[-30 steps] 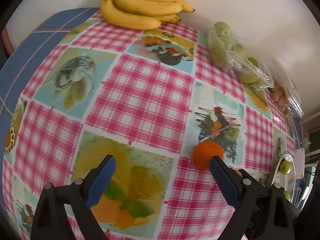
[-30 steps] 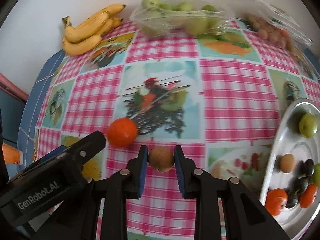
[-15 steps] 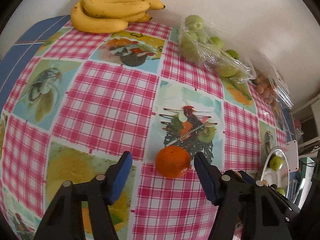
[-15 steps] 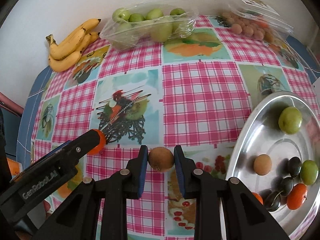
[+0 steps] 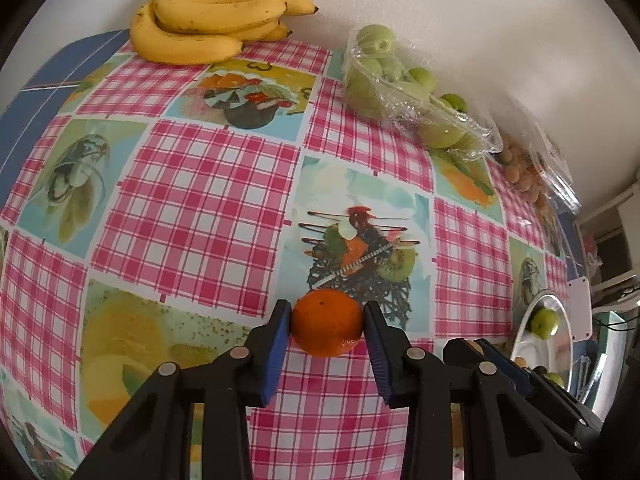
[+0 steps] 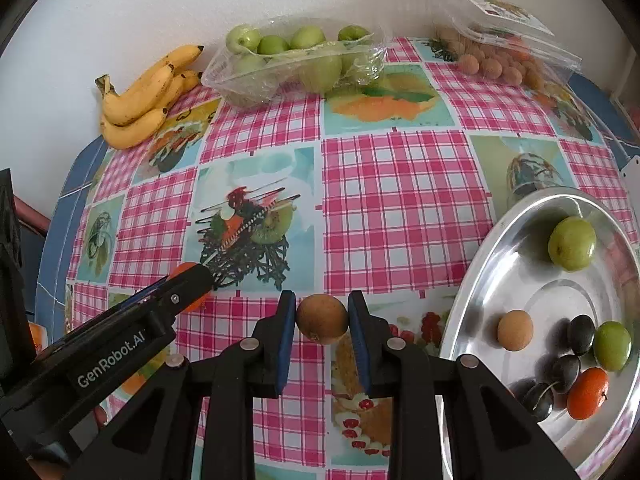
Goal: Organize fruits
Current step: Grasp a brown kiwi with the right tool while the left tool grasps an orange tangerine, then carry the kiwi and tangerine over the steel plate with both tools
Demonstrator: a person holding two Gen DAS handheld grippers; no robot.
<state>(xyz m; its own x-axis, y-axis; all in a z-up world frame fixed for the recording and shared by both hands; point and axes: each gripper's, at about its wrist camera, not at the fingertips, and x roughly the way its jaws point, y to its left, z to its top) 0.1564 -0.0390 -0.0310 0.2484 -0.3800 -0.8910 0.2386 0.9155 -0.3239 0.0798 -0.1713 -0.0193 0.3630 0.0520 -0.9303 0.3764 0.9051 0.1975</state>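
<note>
An orange [image 5: 326, 332] rests on the checked tablecloth between the blue pads of my left gripper [image 5: 327, 312]. The jaws are closing and both pads touch its sides. In the right wrist view the left gripper [image 6: 192, 284] reaches in from the lower left and covers most of that orange [image 6: 182, 270]. My right gripper [image 6: 322, 300] is shut on a brown round fruit [image 6: 322, 320], held above the cloth just left of the silver plate [image 6: 480, 280]. The plate holds a green fruit [image 6: 572, 248], a tan fruit [image 6: 515, 330], dark plums [image 6: 566, 368] and an orange-red fruit [image 6: 588, 394].
A bunch of bananas [image 5: 200, 20] lies by the wall at the far left. A clear bag of green fruits [image 6: 296, 60] and a bag of small brown fruits [image 6: 500, 60] line the back edge. The cloth's blue border [image 5: 40, 88] marks the left edge.
The left jaws have come in from wide apart around the orange to touching it. My right gripper carried the brown fruit rightward, so more of the plate shows.
</note>
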